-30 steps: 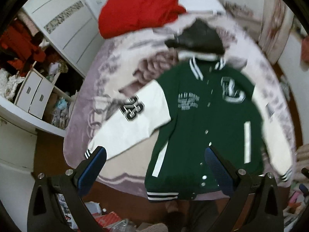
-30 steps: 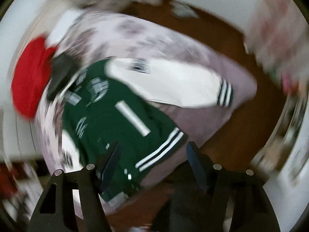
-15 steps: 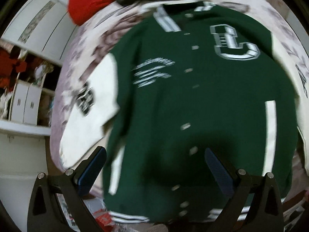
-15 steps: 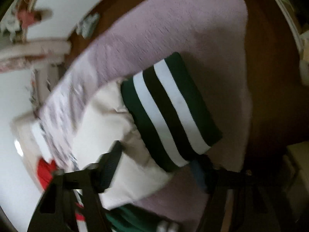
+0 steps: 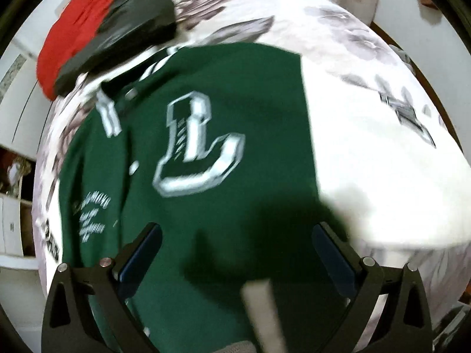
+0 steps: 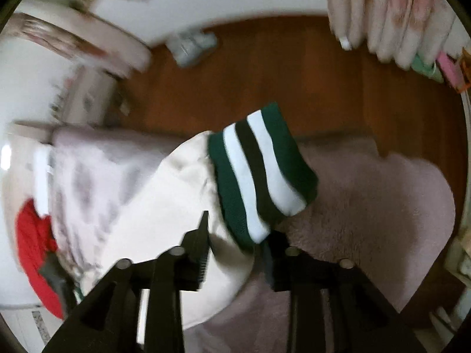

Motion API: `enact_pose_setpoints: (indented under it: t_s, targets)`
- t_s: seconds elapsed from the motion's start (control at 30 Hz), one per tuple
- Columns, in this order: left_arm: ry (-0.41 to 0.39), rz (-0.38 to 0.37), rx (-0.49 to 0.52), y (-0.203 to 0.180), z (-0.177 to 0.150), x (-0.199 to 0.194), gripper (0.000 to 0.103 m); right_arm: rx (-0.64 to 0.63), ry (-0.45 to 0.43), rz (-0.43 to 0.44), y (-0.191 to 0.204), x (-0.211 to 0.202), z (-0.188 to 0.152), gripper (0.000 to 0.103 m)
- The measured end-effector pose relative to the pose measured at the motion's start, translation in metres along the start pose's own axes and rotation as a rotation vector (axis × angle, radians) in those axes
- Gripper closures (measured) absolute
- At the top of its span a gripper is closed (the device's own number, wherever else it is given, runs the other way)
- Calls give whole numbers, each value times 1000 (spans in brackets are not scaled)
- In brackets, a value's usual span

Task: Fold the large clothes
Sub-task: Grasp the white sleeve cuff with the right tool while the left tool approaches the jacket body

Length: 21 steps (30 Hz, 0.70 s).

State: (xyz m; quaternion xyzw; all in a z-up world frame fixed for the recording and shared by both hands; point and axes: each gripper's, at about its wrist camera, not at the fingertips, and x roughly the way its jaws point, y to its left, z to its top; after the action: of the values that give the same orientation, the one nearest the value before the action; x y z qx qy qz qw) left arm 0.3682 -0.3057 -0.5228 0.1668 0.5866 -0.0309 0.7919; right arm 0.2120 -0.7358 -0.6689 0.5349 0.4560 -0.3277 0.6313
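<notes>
A green varsity jacket (image 5: 212, 176) with white sleeves lies face up on the bed, a large white letter on its chest. My left gripper (image 5: 235, 253) is open and empty, close above the jacket's lower front. In the right wrist view my right gripper (image 6: 238, 241) has closed in on the white sleeve (image 6: 164, 220) just below its green-and-white striped cuff (image 6: 259, 170), with the sleeve end between the fingers.
A folded dark garment (image 5: 123, 29) and a red garment (image 5: 76, 29) lie at the head of the bed beyond the collar. The bed has a floral cover (image 5: 323, 20) and a pink blanket (image 6: 368, 206). Brown wood floor (image 6: 294, 73) lies beyond the bed edge.
The left gripper has dropped from high over the bed to close above the jacket's chest. The right gripper has swung to the right sleeve cuff and narrowed its fingers around the sleeve.
</notes>
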Motion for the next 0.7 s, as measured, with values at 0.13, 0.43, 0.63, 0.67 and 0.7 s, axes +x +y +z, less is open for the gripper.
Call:
enact_pose_setpoints:
  t_s: [0.13,0.43,0.63,0.67,0.7]
  targets:
    - [-29,19,18,-16,23,21,0,144,17,135,-33,-6,-16,43]
    - [-11,38,56,-40,33,91,0,326,-13,460,-52,49,-17,40]
    - [-7,-8,31,-22,30,76,0,284,-51,456,-35,54,2,83]
    - [-2,-33,6,-12,29,69,0,279,-70,452,-39,38,3,84]
    - [-6,-36,-17,-5,29,63,0,265,-92,457,-38,23,4,85]
